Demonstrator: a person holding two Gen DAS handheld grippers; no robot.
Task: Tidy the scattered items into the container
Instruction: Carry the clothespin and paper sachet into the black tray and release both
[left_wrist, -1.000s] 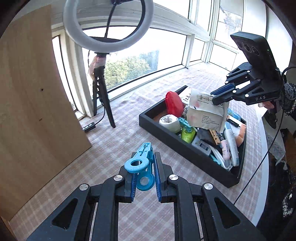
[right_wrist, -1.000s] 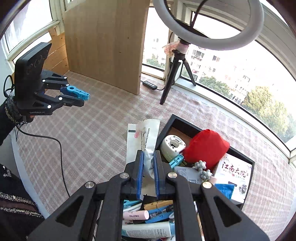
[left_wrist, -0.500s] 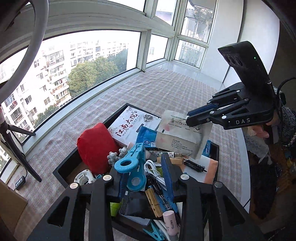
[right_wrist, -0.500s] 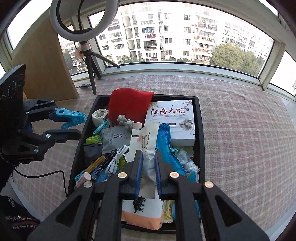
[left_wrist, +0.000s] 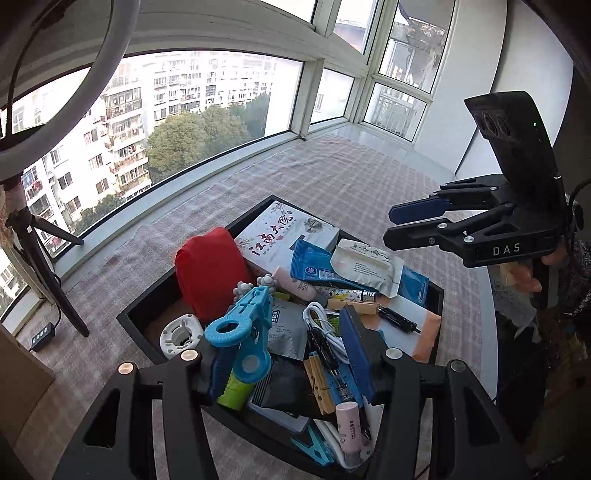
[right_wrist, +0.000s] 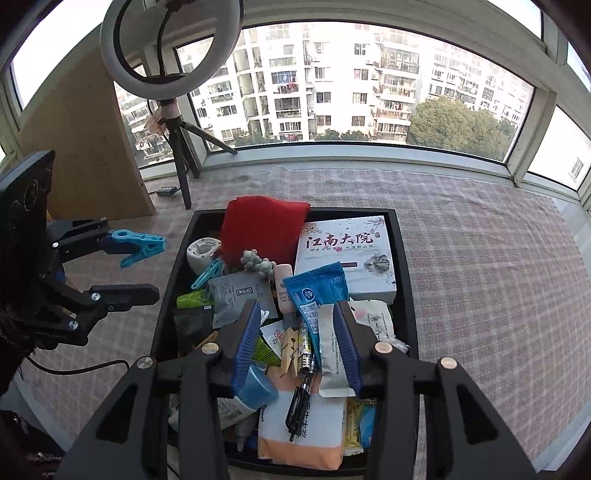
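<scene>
The black tray (left_wrist: 147, 301) (right_wrist: 177, 266) is heaped with items: a red pouch (left_wrist: 208, 267) (right_wrist: 264, 223), a white box (right_wrist: 345, 254), packets, pens and pegs. My left gripper (left_wrist: 288, 339) (right_wrist: 144, 273) is open over the tray's near-left edge; the blue plastic clip (left_wrist: 245, 328) (right_wrist: 138, 247) still rests against its left finger, above the tray. My right gripper (right_wrist: 295, 339) (left_wrist: 388, 225) is open and empty above the tray. The white wipes packet (left_wrist: 364, 267) (right_wrist: 334, 354) lies in the tray below it.
A ring light on a tripod (right_wrist: 177, 158) (left_wrist: 40, 251) stands at the tray's far left by the window. A wooden board (right_wrist: 85, 147) leans there too. A power strip (right_wrist: 166, 191) lies on the checked cloth (right_wrist: 480, 258).
My right gripper opened and the white packet dropped into the tray. My left gripper moved over the tray and opened wide; the blue clip now hangs on one finger.
</scene>
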